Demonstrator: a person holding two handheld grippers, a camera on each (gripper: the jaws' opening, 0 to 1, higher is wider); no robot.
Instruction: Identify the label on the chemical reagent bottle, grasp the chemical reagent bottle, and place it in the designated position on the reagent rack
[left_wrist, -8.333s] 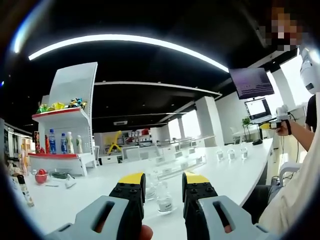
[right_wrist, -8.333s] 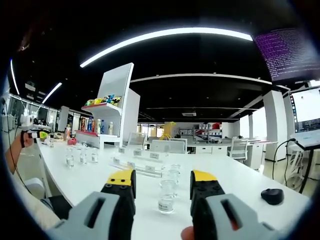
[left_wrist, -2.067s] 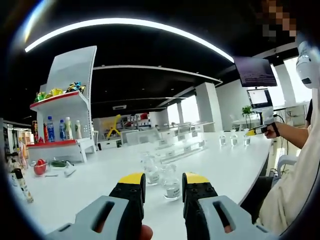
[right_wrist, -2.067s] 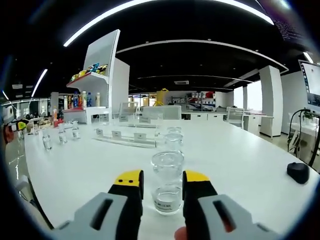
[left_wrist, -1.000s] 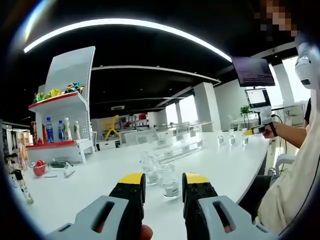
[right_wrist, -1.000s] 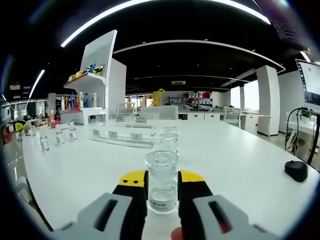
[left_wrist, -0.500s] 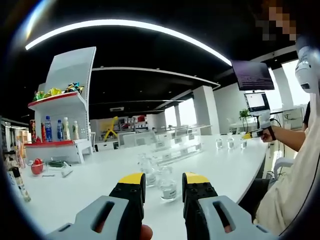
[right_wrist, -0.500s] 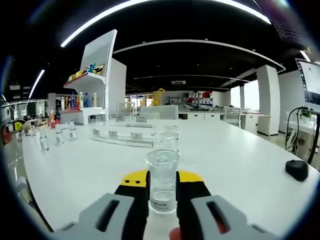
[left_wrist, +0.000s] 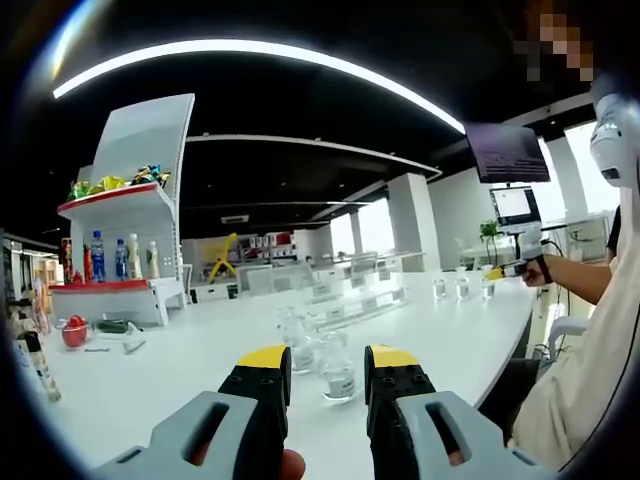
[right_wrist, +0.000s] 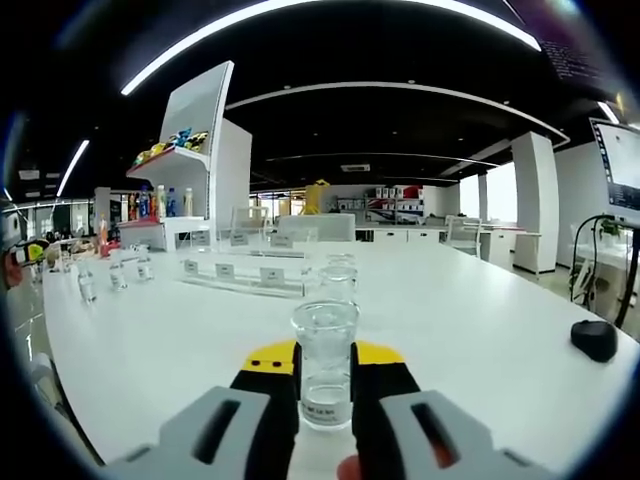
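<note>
In the right gripper view the right gripper (right_wrist: 325, 372) is rising from the bottom centre with its yellow-tipped jaws pressing both sides of a clear glass bottle (right_wrist: 325, 362), which is standing upright on the white table (right_wrist: 480, 330); a white label is showing low on the glass, its print too small to read. Just behind it, two more clear bottles (right_wrist: 338, 280) are lining up toward the centre of the frame. Left of them the clear rack (right_wrist: 245, 278) is lying across the table with three white tags on its front, none legible. Three small bottles (right_wrist: 117, 276) are standing at the left edge, and a black mouse (right_wrist: 594, 340) is lying at the right edge. At upper left a white shelf unit (right_wrist: 205, 170) is carrying coloured drink bottles and packets, brands unreadable. In the left gripper view the left gripper (left_wrist: 327, 372) is standing open at bottom centre, holding nothing, with a labelled bottle (left_wrist: 338, 374) showing beyond the gap and two others (left_wrist: 296, 342) just behind it. Farther off the rack (left_wrist: 355, 297) is crossing mid-frame, and three bottles (left_wrist: 460, 287) are standing right of it. At the right edge a person's hand (left_wrist: 537, 268) is holding a device. A shelf unit (left_wrist: 125, 240) is standing at the left, with a red item (left_wrist: 73, 334) on the table near it.
</note>
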